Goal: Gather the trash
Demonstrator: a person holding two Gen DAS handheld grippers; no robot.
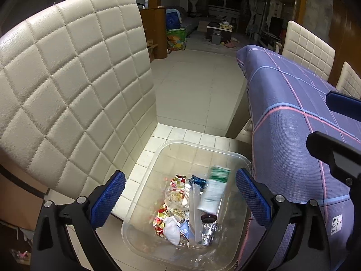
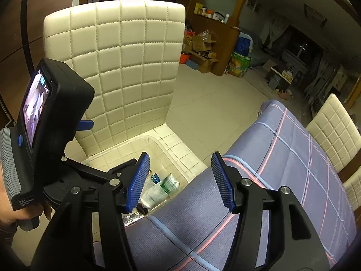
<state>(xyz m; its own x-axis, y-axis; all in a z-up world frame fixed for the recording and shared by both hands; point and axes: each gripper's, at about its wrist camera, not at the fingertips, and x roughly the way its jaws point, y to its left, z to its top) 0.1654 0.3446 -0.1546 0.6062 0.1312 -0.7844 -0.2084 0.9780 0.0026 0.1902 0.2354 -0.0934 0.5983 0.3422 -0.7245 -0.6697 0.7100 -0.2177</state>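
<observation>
Claws first: your left claw [image 1: 180,199] hangs spread wide above the bin [image 1: 144,171], its blue pads either side of the trash and nothing between them; your right claw [image 2: 180,180] is spread too and holds nothing, poised over the worktop [image 2: 282,169] edge with its left pad above the bin's near rim. Below the left claw, the clear bin sits on the chair [image 1: 67,79] seat, hard against the worktop's purple checked cloth; inside lie a white tube [image 1: 213,193] with a green band and dark cap, blurred as if moving, a blue wrapper [image 1: 198,180] just beside its top, a red-and-gold patterned wrapper [image 1: 161,220], a white wad [image 1: 171,229], a clear cup [image 1: 177,197] and a foil blister strip [image 1: 208,234]. From the right wrist, you see your left hand [image 2: 13,205] gripping the left tool's handle beside the chair back. Beyond, pale floor tiles run to two more quilted chairs [image 2: 334,131] at the worktop's far side, then a dim, cluttered room.
</observation>
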